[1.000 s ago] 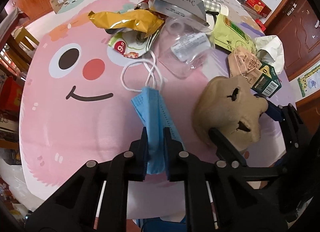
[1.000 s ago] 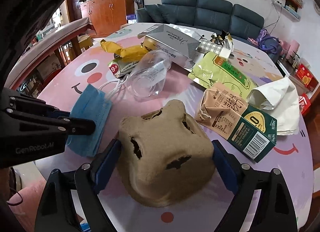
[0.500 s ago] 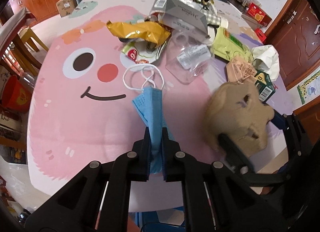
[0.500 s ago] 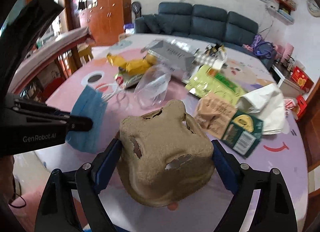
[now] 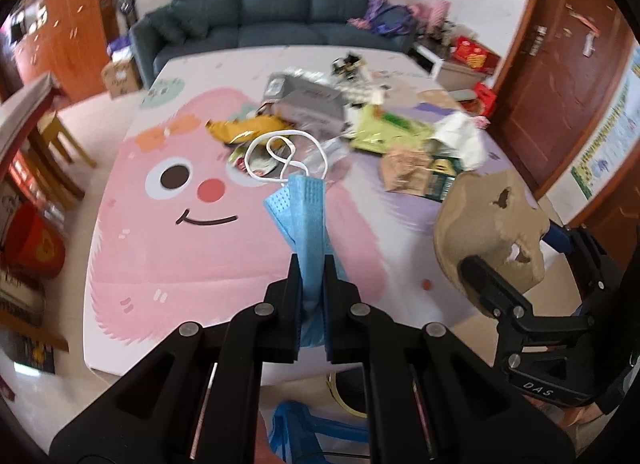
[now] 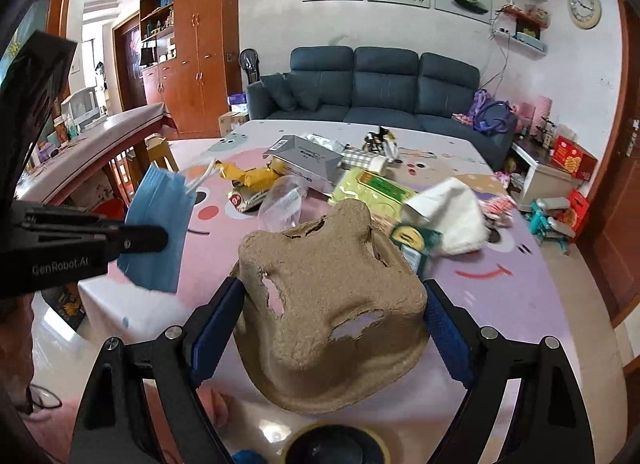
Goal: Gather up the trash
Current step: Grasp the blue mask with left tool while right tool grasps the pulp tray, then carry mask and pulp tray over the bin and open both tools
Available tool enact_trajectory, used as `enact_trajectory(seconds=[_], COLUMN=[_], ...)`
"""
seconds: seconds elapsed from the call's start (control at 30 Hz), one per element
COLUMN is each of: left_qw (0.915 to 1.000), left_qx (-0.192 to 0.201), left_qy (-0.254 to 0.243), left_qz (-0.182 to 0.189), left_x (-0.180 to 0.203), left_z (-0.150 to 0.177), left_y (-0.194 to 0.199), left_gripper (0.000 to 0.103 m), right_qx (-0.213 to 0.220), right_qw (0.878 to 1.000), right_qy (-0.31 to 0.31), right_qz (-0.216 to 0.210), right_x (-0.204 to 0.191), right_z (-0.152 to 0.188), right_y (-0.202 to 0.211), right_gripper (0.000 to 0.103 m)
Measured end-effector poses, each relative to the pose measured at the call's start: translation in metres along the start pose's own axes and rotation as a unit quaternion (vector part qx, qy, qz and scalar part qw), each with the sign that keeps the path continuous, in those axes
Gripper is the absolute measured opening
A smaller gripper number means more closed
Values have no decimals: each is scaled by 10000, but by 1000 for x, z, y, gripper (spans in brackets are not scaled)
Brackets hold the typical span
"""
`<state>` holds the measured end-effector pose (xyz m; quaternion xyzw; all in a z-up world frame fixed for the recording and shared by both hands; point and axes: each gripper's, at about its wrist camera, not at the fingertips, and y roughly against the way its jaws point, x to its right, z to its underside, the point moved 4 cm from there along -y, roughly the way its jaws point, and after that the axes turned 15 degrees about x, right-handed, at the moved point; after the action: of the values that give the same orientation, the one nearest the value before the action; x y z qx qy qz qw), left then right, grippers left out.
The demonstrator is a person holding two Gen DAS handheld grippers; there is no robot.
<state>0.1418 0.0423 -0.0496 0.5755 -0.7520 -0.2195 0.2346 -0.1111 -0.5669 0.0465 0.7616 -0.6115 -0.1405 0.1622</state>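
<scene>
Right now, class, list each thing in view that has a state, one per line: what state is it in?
left gripper: shut on blue face mask
blue face mask: folded, lifted off table
right gripper: shut on pulp tray
pulp tray: torn, held up
green carton: crushed, lying on table

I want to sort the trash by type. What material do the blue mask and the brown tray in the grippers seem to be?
Blue mask: probably non-woven fabric, matte, pleated, with white elastic loops. Brown tray: looks like moulded paper pulp, with a rough, dull, grainy surface and torn, ragged holes.
</scene>
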Motion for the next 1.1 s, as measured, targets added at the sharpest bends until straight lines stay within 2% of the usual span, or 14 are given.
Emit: enact_trajectory(seconds=[0.1, 0.2, 0.37, 0.43, 0.5, 0.63, 0.7, 0.83, 0.97, 1.1], left_qw=[9994, 9969, 9876, 9811, 9706, 9499, 9399, 9279, 9217, 9190], left_qx=[157, 289, 115, -56, -305, -498, -588, -978, -1344, -1646], left_qy=[-214, -477, -1039, -1260, -1519, -2058, -2381, -2684, -2763, -2793], left_qz=[238, 554, 1173, 1464, 1843, 2301, 2377, 2398, 2367, 2245], left_x=[18, 43, 89, 107, 130, 163, 177, 188, 191, 193], left_z=[4, 14, 45, 61, 81, 118, 141, 189, 229, 264], left_y=[18, 33, 39, 38, 37, 38, 37, 22, 0, -26], left_gripper=[5, 5, 5, 5, 5, 5, 5, 5, 5, 5], right_qx=[-71, -319, -951, -1232, -1500, -2004, -2288, -2772, -3076, -3160], right_qw=[9999, 9989, 9903, 9842, 9778, 9626, 9534, 9299, 9076, 8948], right_qy=[-105, -285, -916, -1175, -1358, -1658, -1752, -2137, -2543, -2834], right_qz=[68, 167, 421, 482, 551, 759, 889, 1129, 1306, 1383], right_x=[9, 21, 47, 56, 63, 76, 82, 99, 113, 123], right_z=[12, 33, 89, 111, 132, 178, 206, 262, 312, 335], right_y=[32, 59, 94, 105, 111, 115, 112, 104, 100, 92], right_gripper=[89, 89, 89, 89, 89, 89, 89, 89, 89, 89])
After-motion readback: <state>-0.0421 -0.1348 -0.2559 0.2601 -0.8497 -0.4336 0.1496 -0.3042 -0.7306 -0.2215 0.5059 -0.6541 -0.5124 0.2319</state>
